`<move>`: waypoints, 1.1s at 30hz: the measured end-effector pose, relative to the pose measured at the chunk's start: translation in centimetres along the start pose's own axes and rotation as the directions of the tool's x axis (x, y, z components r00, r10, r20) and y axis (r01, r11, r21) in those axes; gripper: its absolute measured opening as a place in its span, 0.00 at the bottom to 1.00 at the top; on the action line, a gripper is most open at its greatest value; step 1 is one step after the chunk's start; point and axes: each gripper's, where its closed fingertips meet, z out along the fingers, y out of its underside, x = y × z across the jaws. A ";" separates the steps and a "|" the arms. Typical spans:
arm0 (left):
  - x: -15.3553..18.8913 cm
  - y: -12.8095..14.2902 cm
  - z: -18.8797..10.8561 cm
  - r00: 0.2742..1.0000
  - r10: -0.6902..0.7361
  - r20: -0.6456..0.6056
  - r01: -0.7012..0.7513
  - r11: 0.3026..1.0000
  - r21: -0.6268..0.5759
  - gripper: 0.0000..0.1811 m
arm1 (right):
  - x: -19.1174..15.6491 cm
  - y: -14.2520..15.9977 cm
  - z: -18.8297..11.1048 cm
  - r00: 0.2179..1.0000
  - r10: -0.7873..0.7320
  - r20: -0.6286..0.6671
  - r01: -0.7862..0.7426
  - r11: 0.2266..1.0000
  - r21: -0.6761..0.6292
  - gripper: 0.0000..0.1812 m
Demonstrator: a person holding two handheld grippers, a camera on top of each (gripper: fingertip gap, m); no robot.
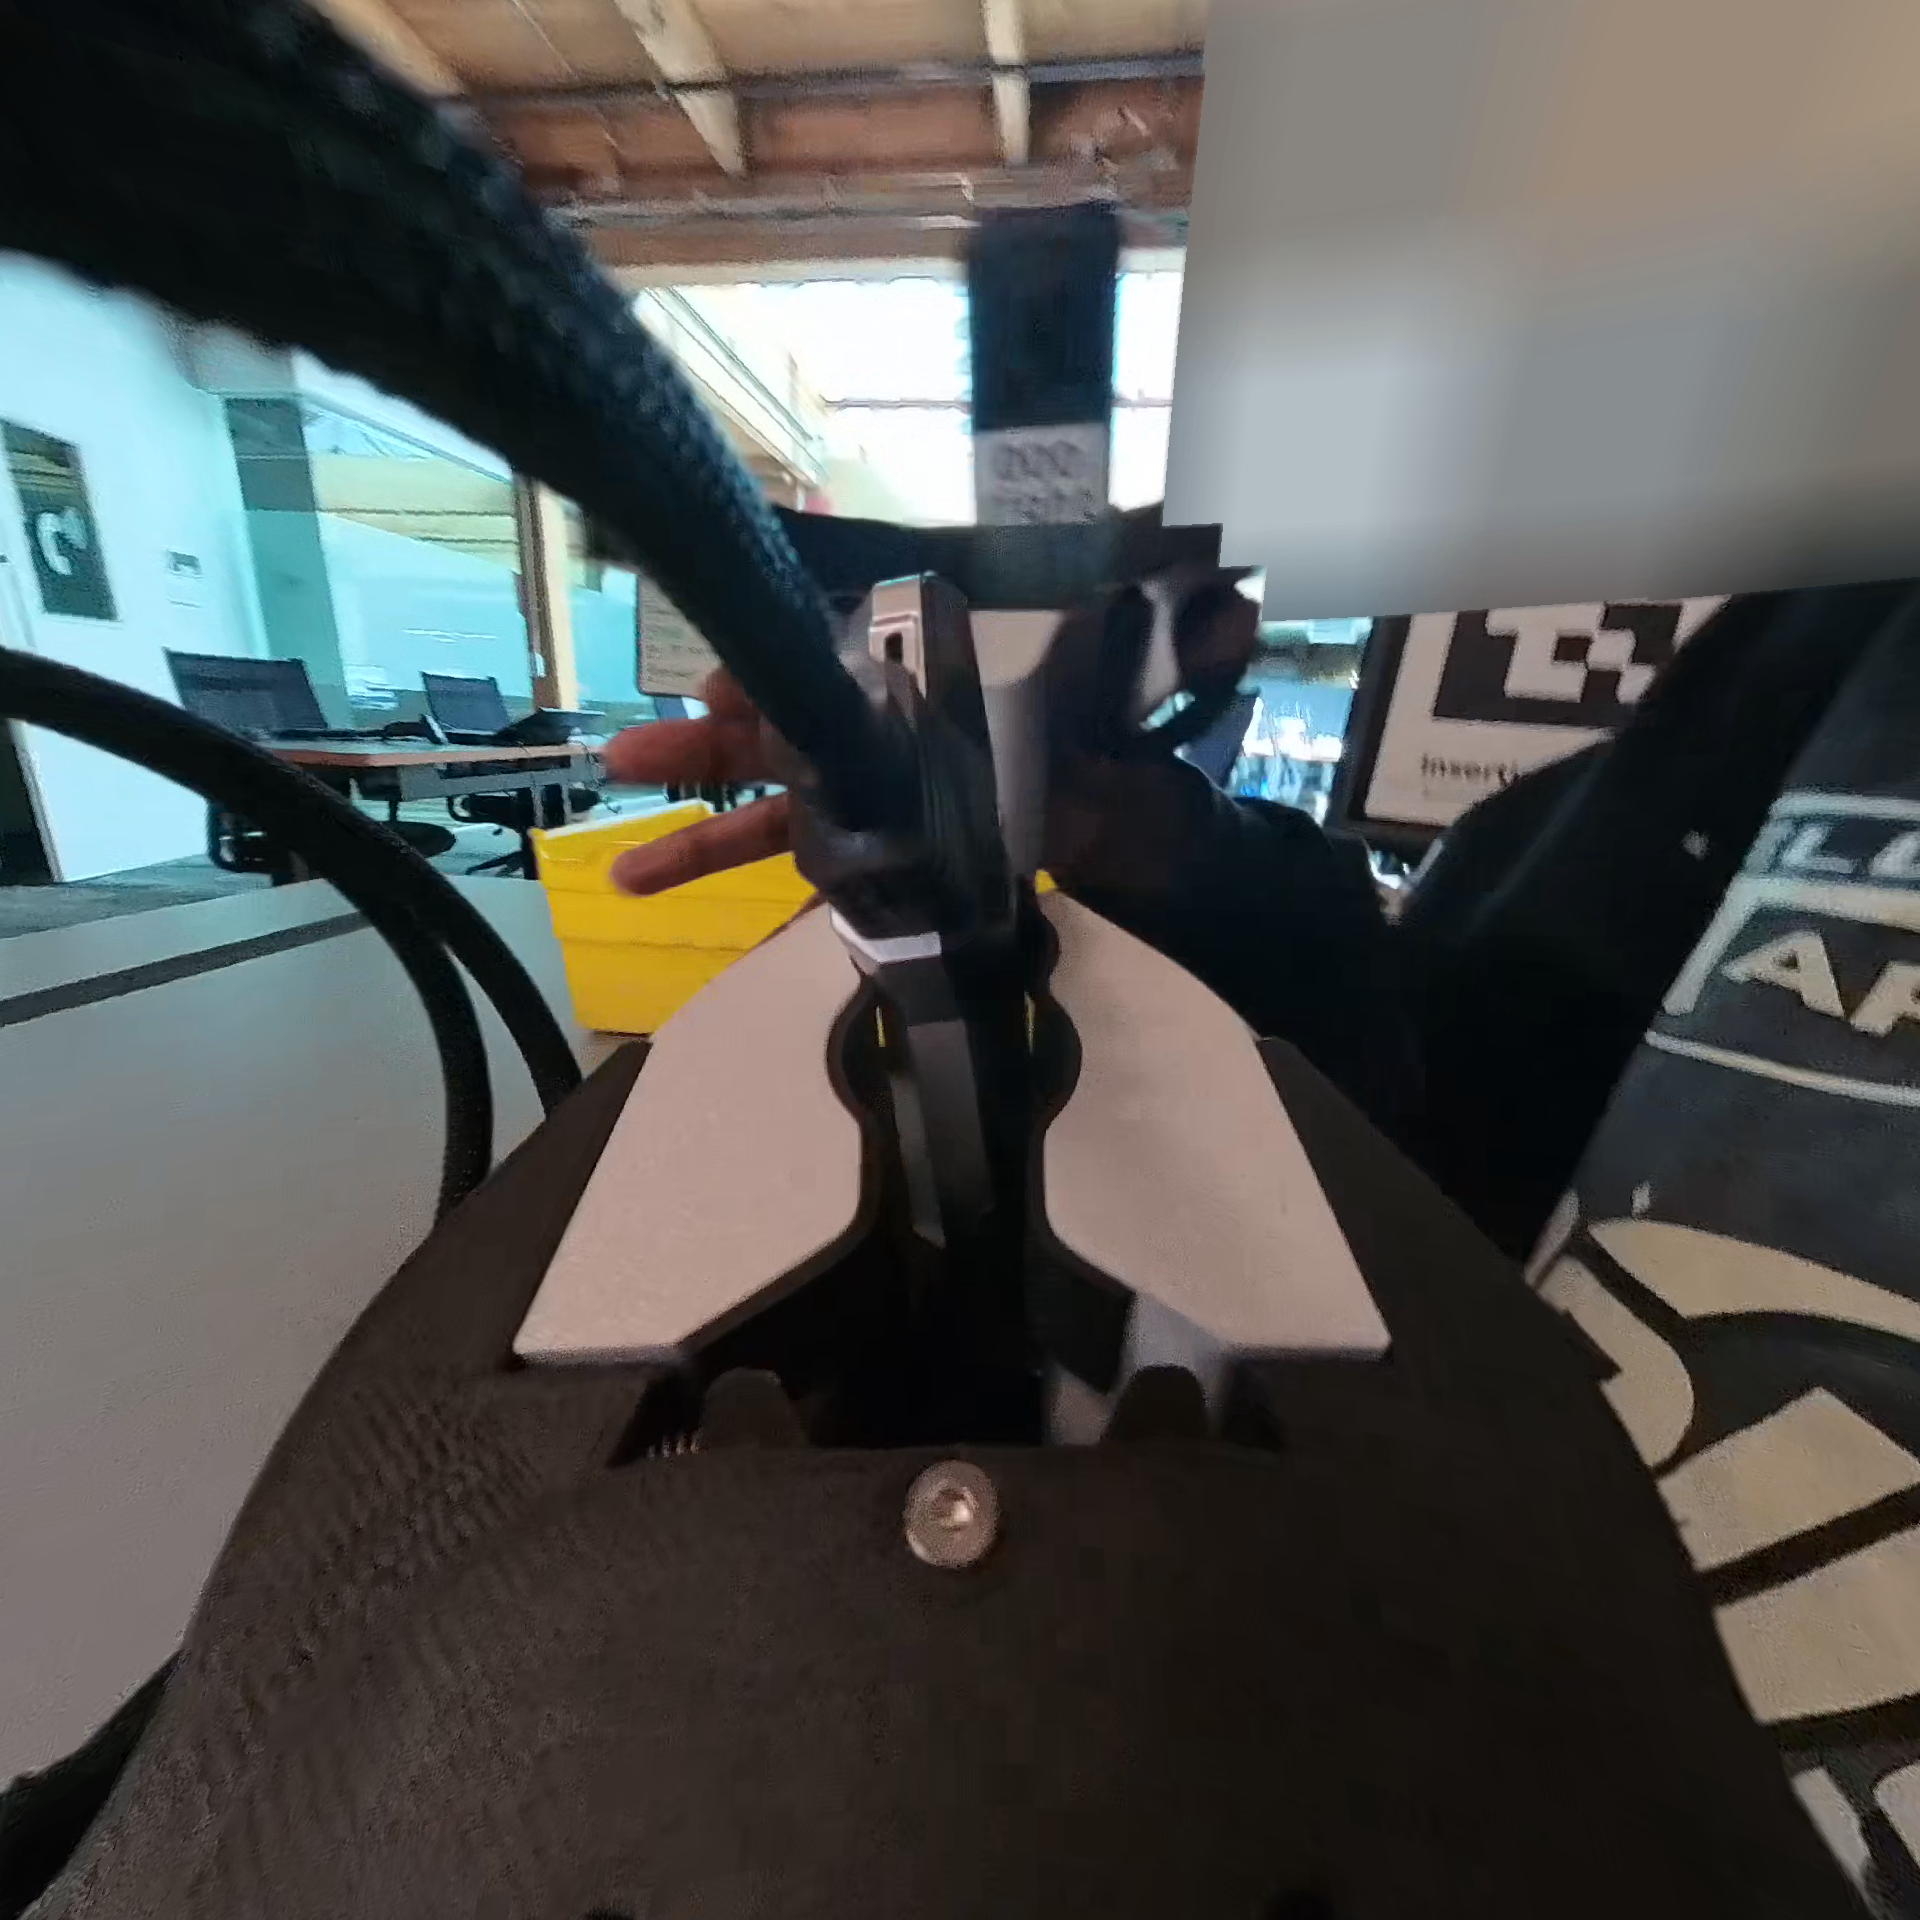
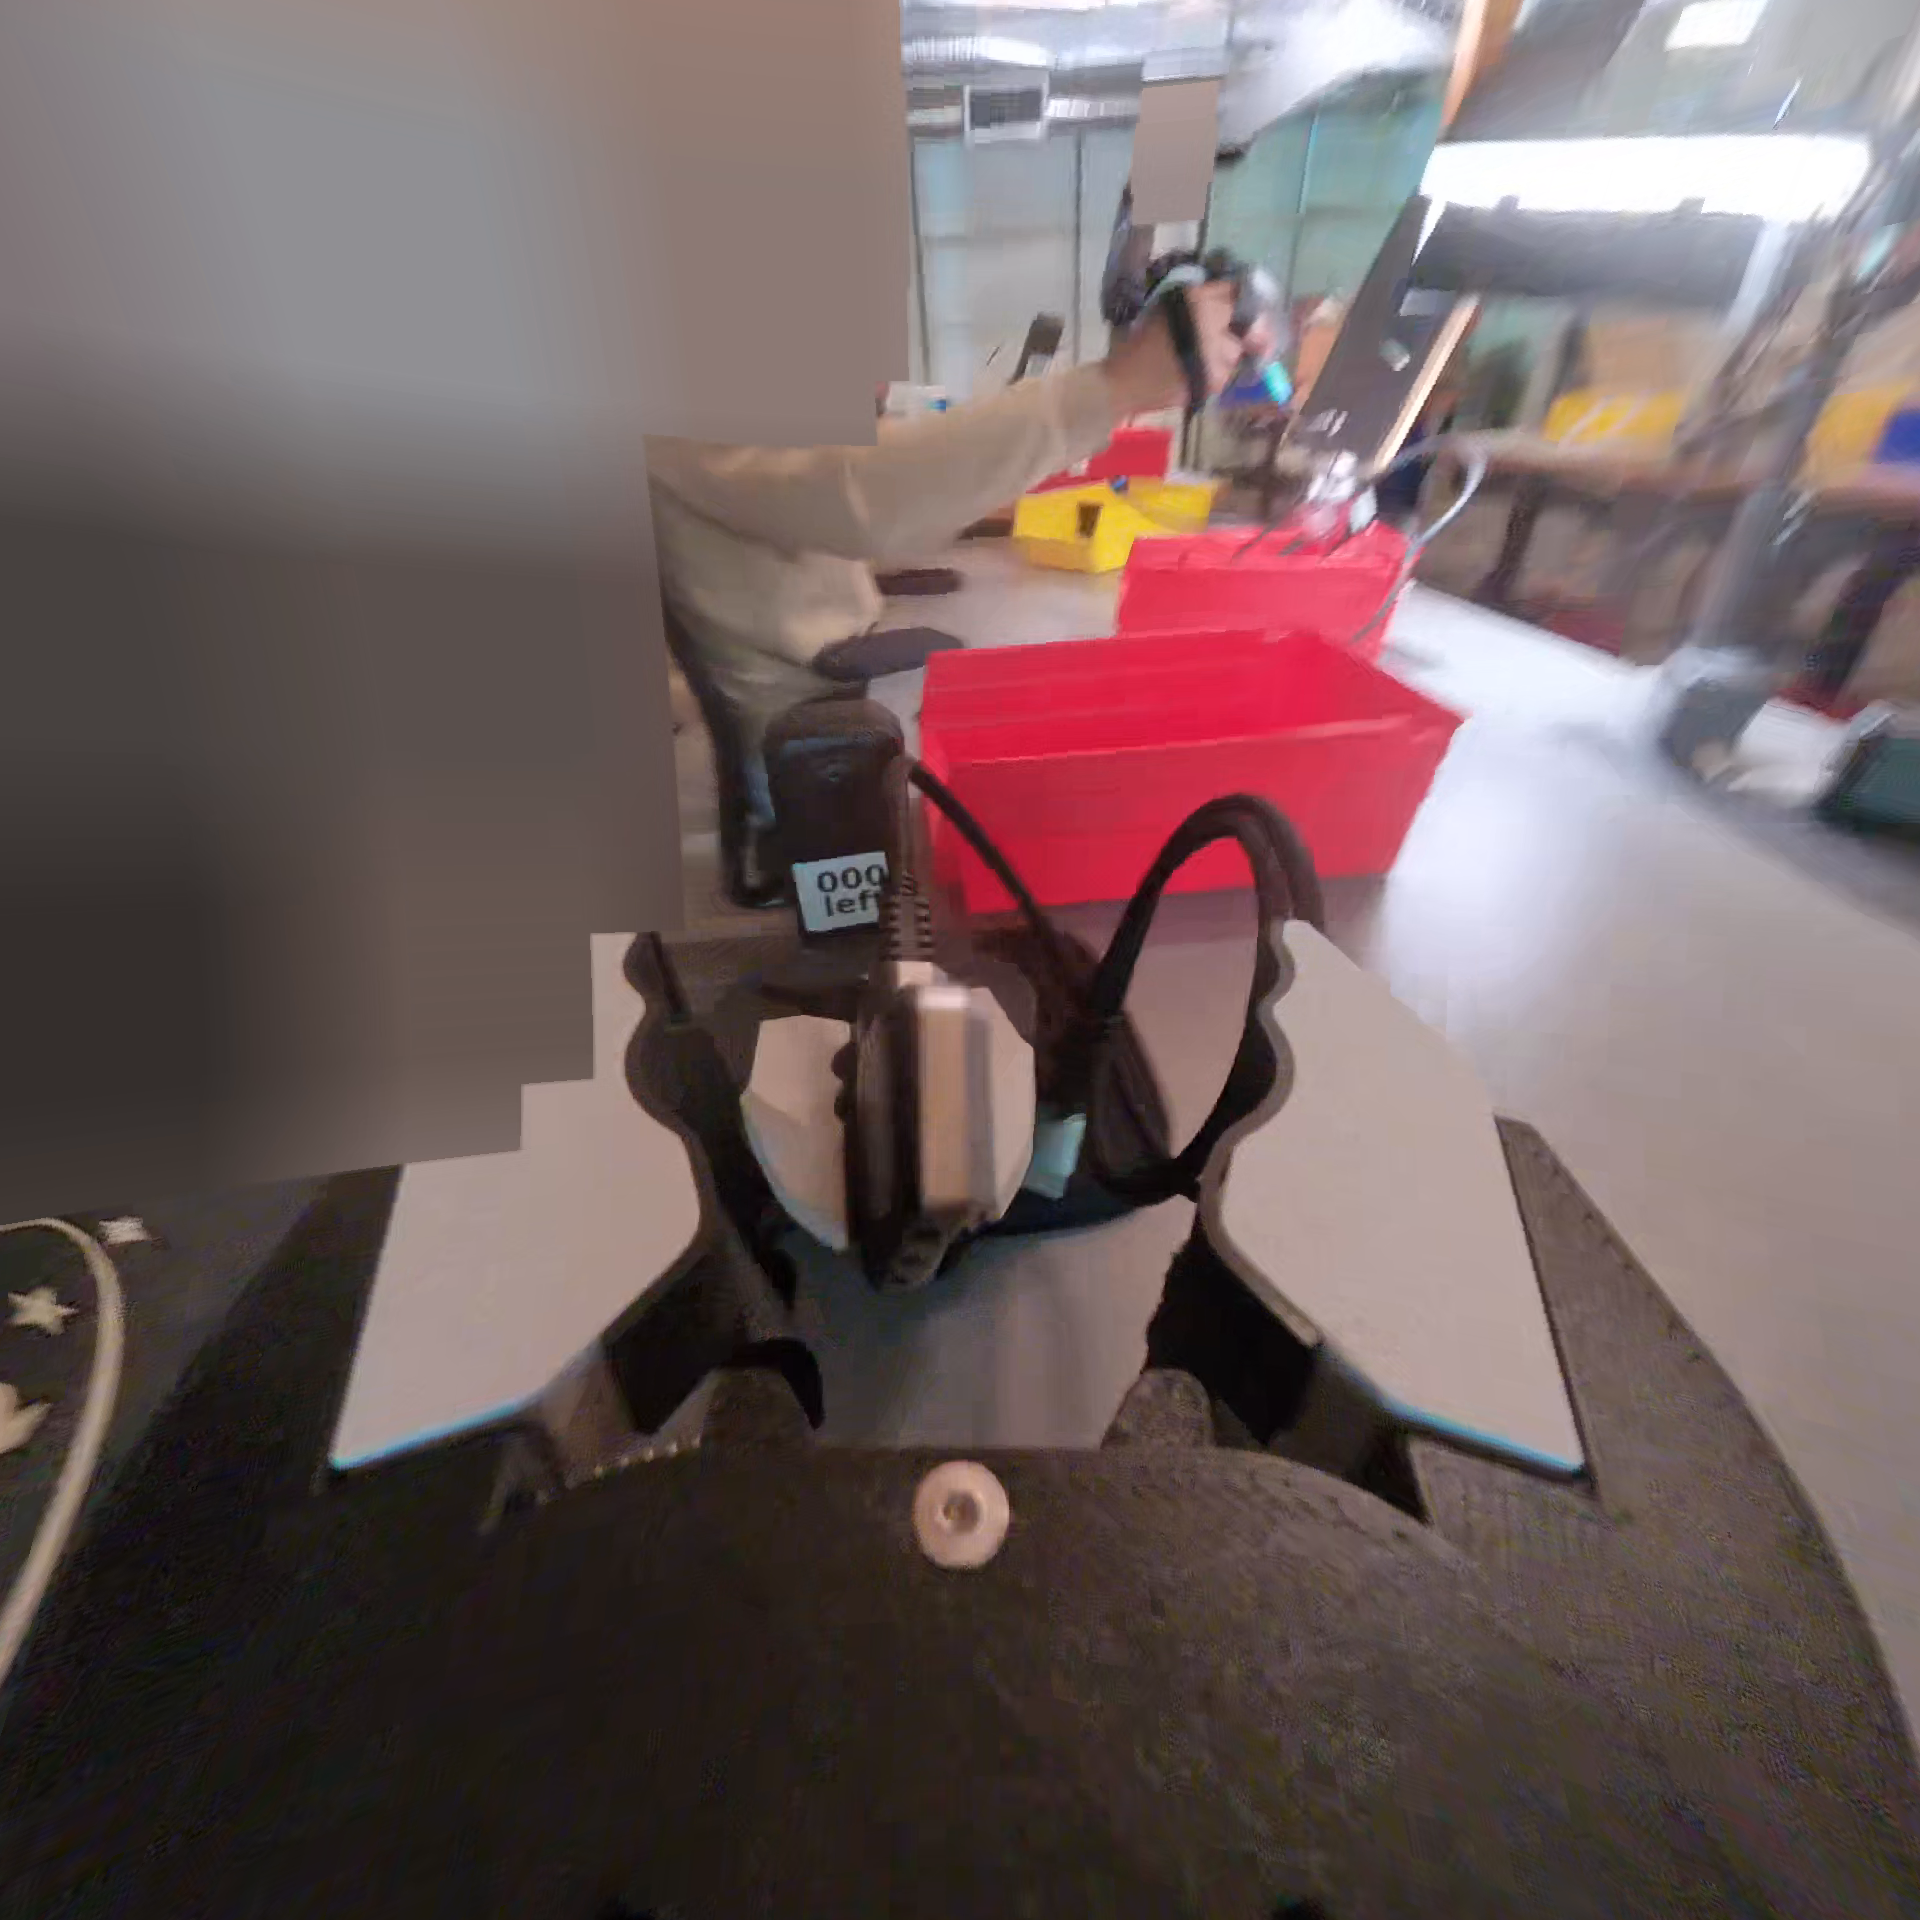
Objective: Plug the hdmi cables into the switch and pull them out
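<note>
My left gripper [image 1: 940,935] is shut on the HDMI switch [image 1: 930,717], a flat dark box held edge-on and raised above the table. A thick black braided HDMI cable [image 1: 623,416] runs from the upper left into a plug [image 1: 847,831] at the switch's side. A second cable [image 1: 447,966] loops down at the left. In the right wrist view the switch [image 2: 951,1101] shows a silver face, held by the left gripper's white fingers [image 2: 790,1132]. The cable [image 2: 1226,831] loops behind it. My right gripper [image 2: 956,966] is open, with its fingers spread to either side of the switch.
A grey table [image 1: 208,1143] lies below, with a yellow bin [image 1: 644,935] on it. A hand [image 1: 707,748] shows behind the switch. Red bins [image 2: 1174,769] stand ahead on the right side. A person in a beige sleeve [image 2: 831,488] works at a farther table. Dark printed clothing [image 1: 1766,1039] is close on the right.
</note>
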 end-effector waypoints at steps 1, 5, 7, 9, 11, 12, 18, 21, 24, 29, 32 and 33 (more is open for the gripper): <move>0.5 0.4 0.2 1.000 0.018 -0.021 -0.019 1.000 -0.021 0.13 | -0.2 0.8 0.4 0.998 0.055 0.036 -0.054 0.998 -0.044 0.59; 1.5 1.4 0.6 0.996 0.039 -0.077 -0.045 0.995 -0.084 0.13 | -1.2 4.1 0.9 0.989 0.119 0.087 -0.096 0.967 -0.235 0.51; 1.8 1.8 0.7 0.995 0.035 -0.096 -0.045 0.994 -0.104 0.13 | -1.4 5.0 0.8 0.996 0.072 0.057 -0.052 0.956 -0.290 0.49; 1.8 1.9 0.7 0.994 0.044 -0.097 -0.055 0.992 -0.110 0.13 | -1.2 5.3 0.5 0.999 0.031 0.006 -0.027 0.943 -0.331 0.48; 1.7 1.8 0.7 0.995 0.042 -0.088 -0.052 0.993 -0.106 0.13 | -1.0 4.7 0.2 0.999 -0.022 -0.035 0.009 0.940 -0.341 0.54; 1.7 1.8 0.7 0.995 0.037 -0.088 -0.046 0.993 -0.105 0.13 | -0.6 4.0 0.0 0.995 -0.063 -0.071 0.036 0.945 -0.326 0.59; 2.2 2.4 0.9 0.991 0.064 -0.114 -0.080 0.987 -0.142 0.14 | 1.4 4.8 0.1 0.991 0.038 -0.126 -0.082 0.930 -0.358 0.78; 2.0 2.6 0.9 0.993 0.063 -0.097 -0.077 0.984 -0.158 0.13 | -0.3 7.2 1.2 0.989 0.143 -0.034 -0.143 0.880 -0.453 0.69; 1.8 2.5 0.9 0.995 0.050 -0.087 -0.063 0.986 -0.156 0.13 | -0.9 6.7 1.8 0.997 0.055 -0.049 -0.071 0.897 -0.436 0.42; 1.9 3.2 1.2 0.994 0.049 -0.096 -0.068 0.976 -0.206 0.16 | -1.0 6.1 1.3 0.991 -0.071 -0.114 0.020 0.915 -0.402 0.20; 1.5 3.0 1.2 0.997 0.043 -0.067 -0.056 0.979 -0.195 0.22 | -0.1 4.0 -0.5 0.982 -0.077 -0.174 0.019 0.949 -0.314 0.08; 1.2 2.6 1.1 0.998 0.051 -0.048 -0.058 0.985 -0.160 0.23 | 0.5 3.3 -1.4 0.975 -0.087 -0.203 0.025 0.957 -0.290 0.08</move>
